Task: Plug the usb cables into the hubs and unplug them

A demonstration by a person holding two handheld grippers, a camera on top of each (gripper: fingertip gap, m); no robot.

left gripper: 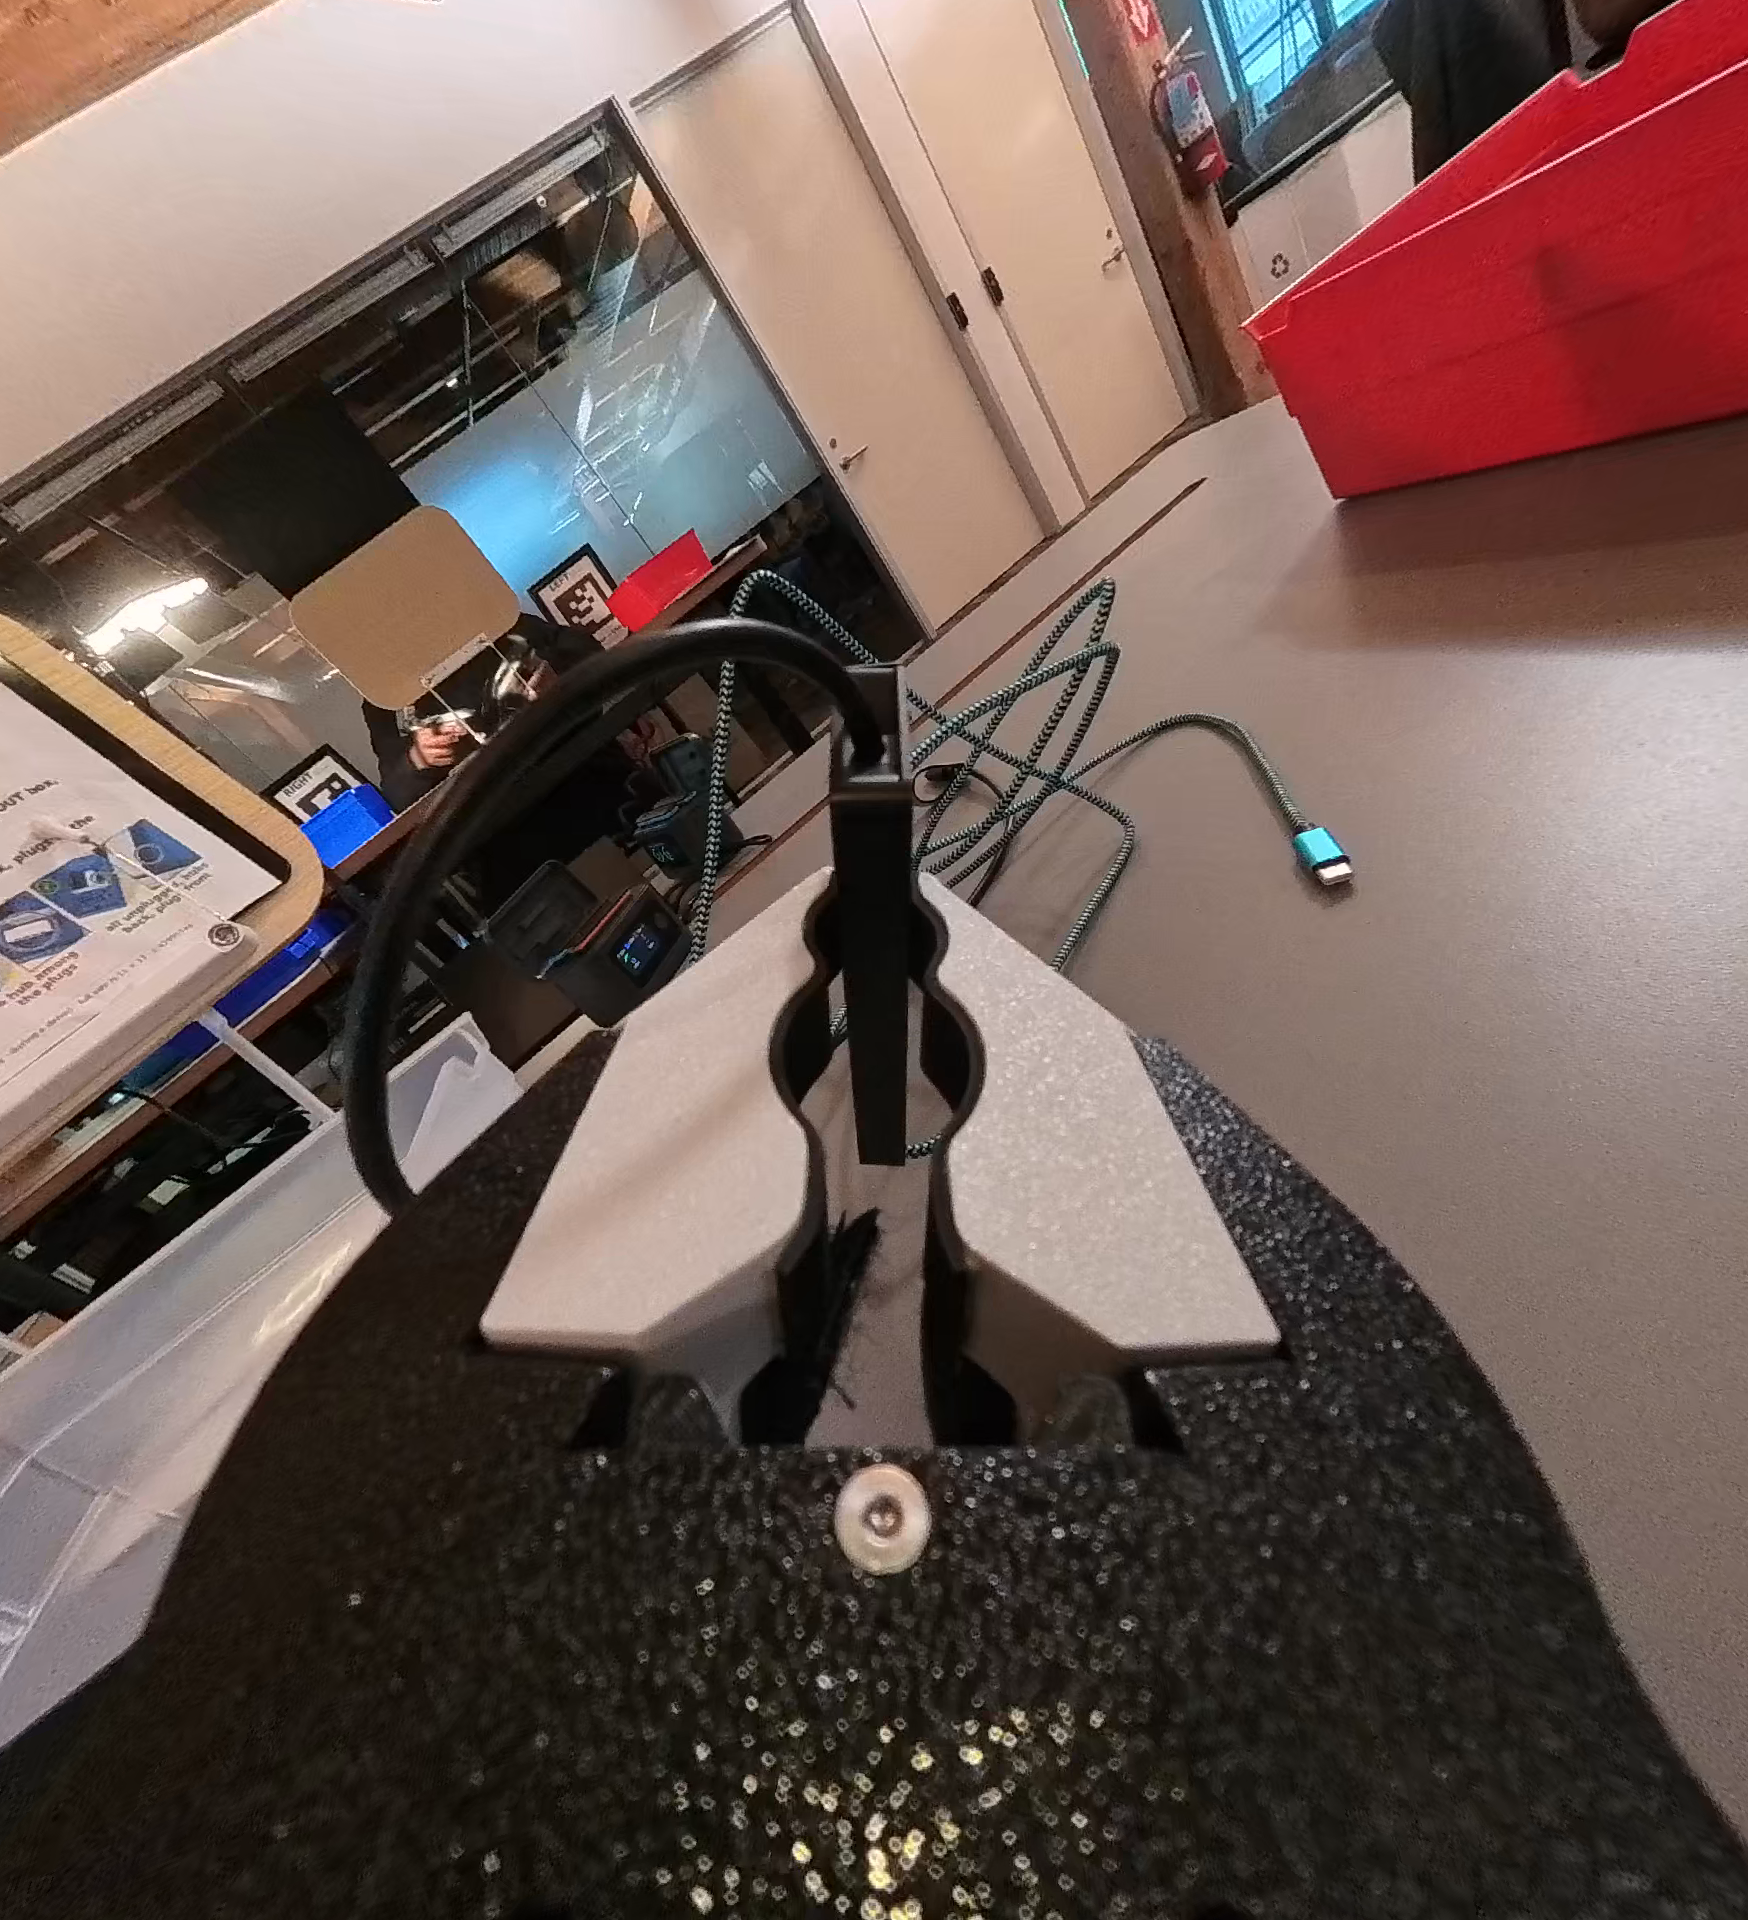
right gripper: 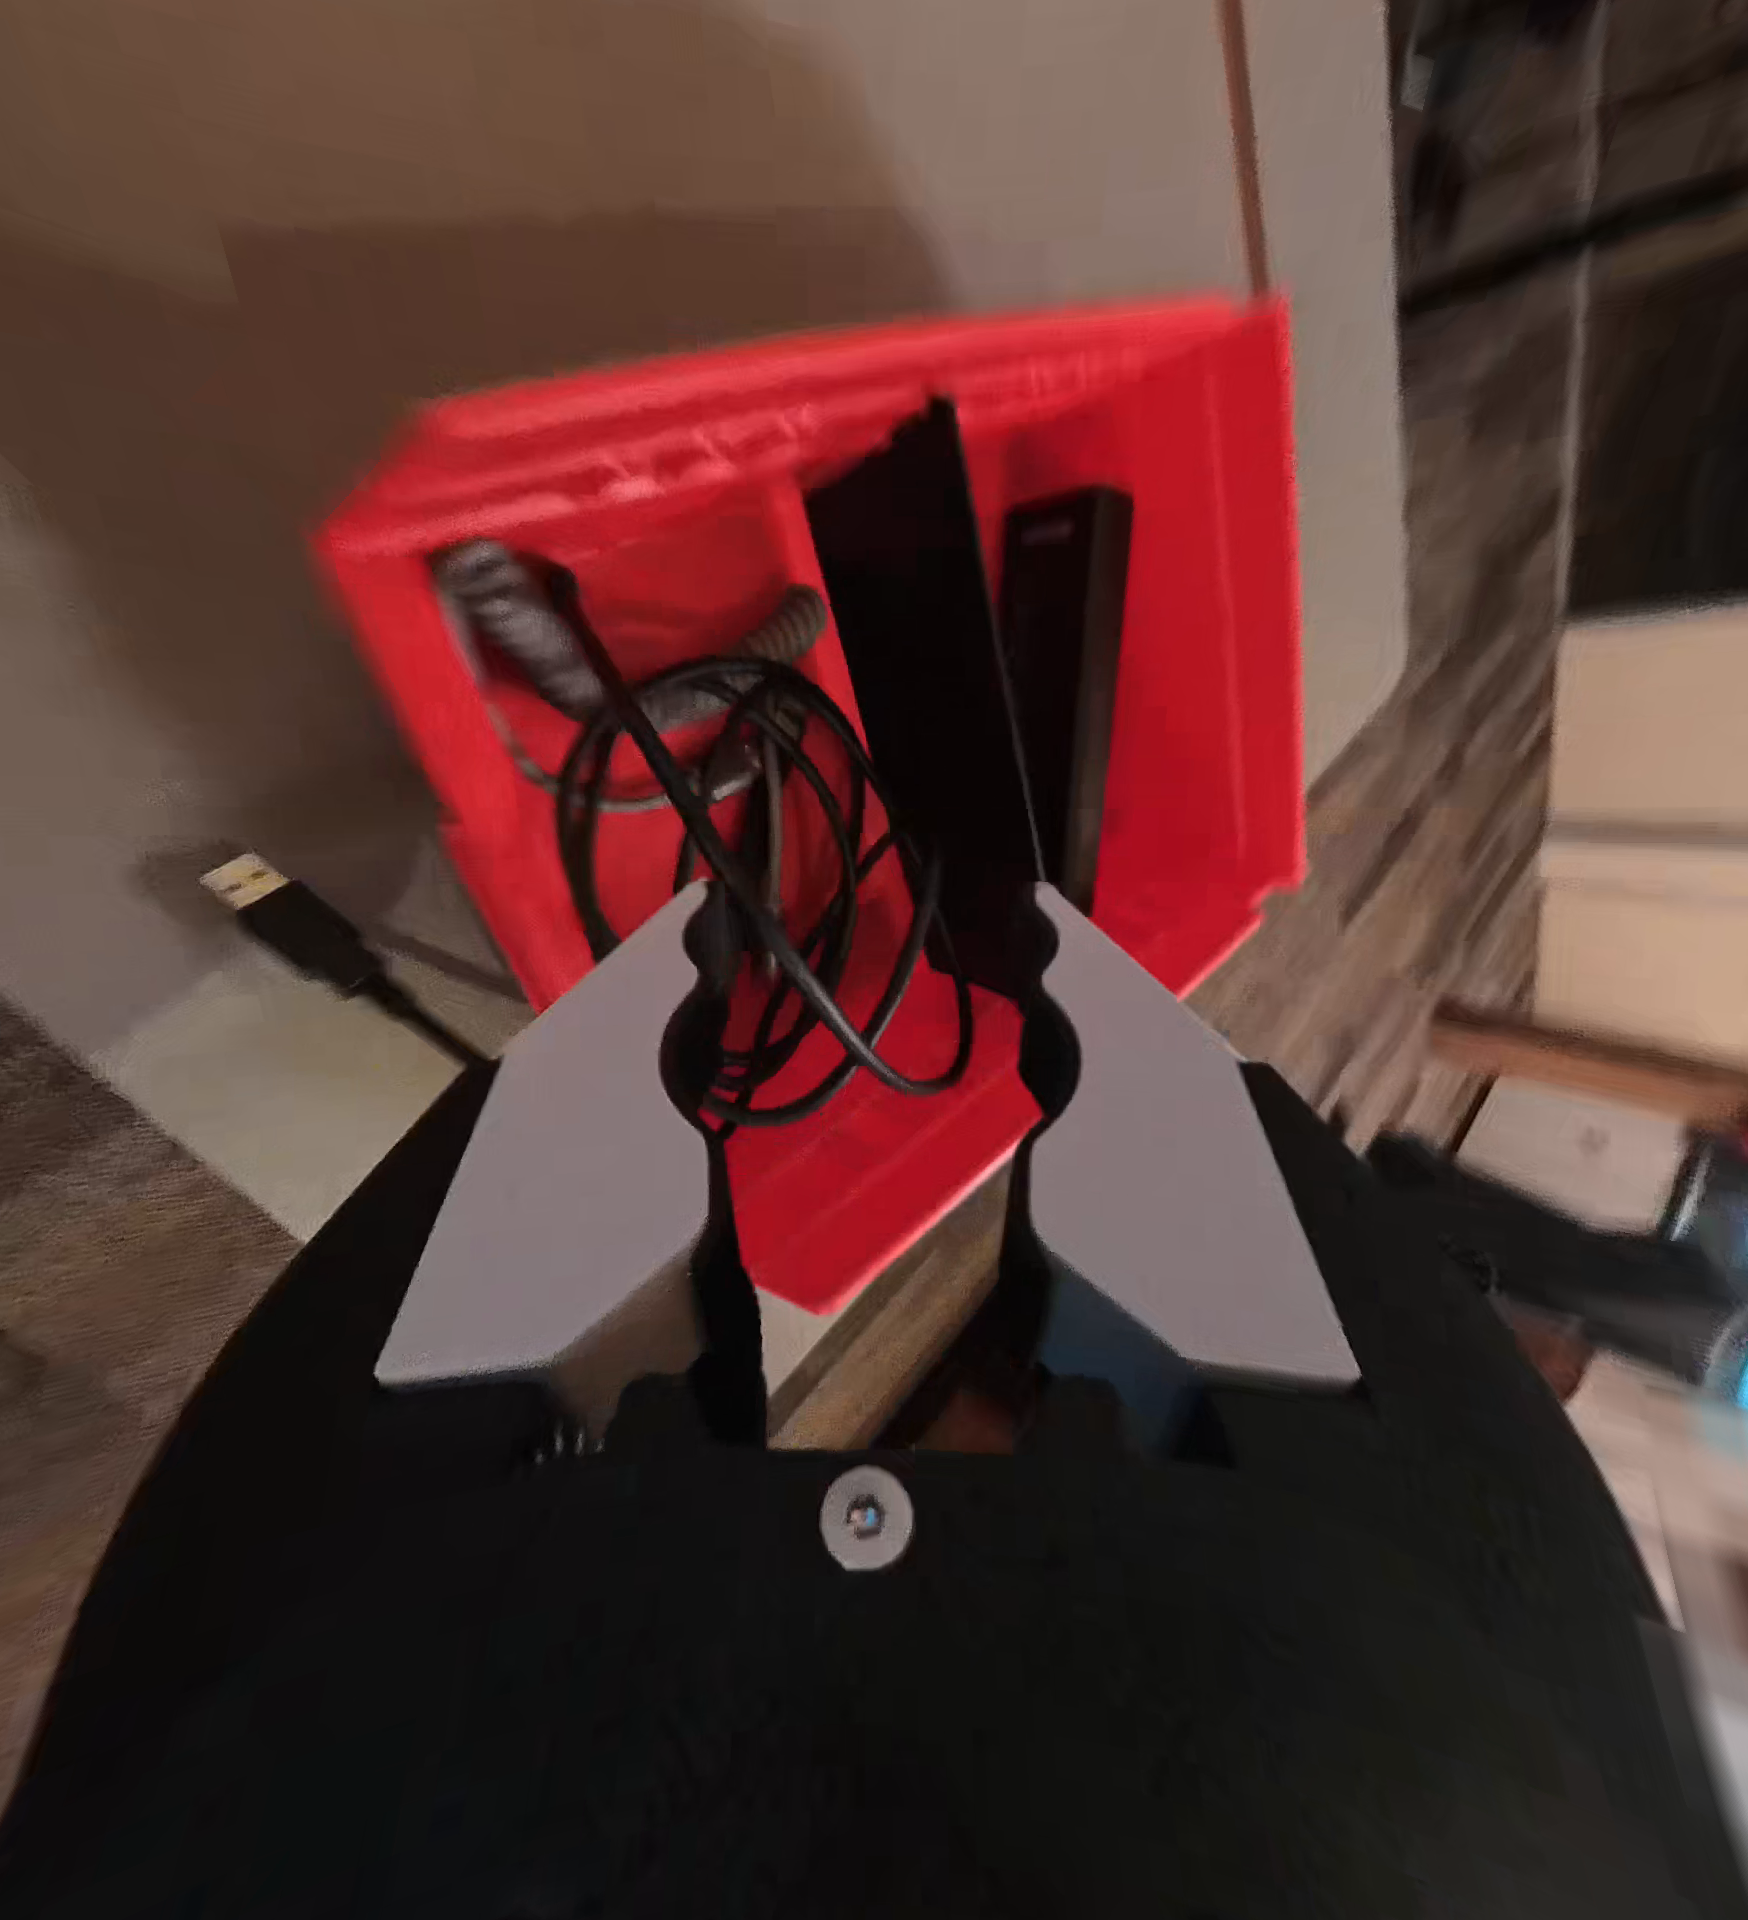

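Note:
My left gripper point(left gripper: 877, 883) is shut on a slim black USB hub point(left gripper: 875, 1039) and holds it upright above the grey table point(left gripper: 1472, 1039). The hub's black cable point(left gripper: 413, 935) loops from its top round to the left. A teal braided cable point(left gripper: 1015, 748) lies tangled on the table beyond, its teal plug point(left gripper: 1322, 857) loose at the right. The right wrist view is blurred. My right gripper point(right gripper: 870, 904) is open and empty over a red bin point(right gripper: 1213, 623). The bin holds two black hubs point(right gripper: 911, 675) point(right gripper: 1067, 675), tangled black cables point(right gripper: 745, 831) and a grey braided cable point(right gripper: 506, 613).
A black USB-A plug point(right gripper: 257, 888) lies outside the bin at the left. The red bin also shows in the left wrist view point(left gripper: 1576, 312), at the table's far right. A clear plastic bin point(left gripper: 70, 1455) and an instruction sheet point(left gripper: 39, 935) are at the left. Some 45 cm of space lies between my two pairs of fingers. The black USB-A plug point(right gripper: 257, 888) is about 12 cm from my right fingertips and 40 cm from my left.

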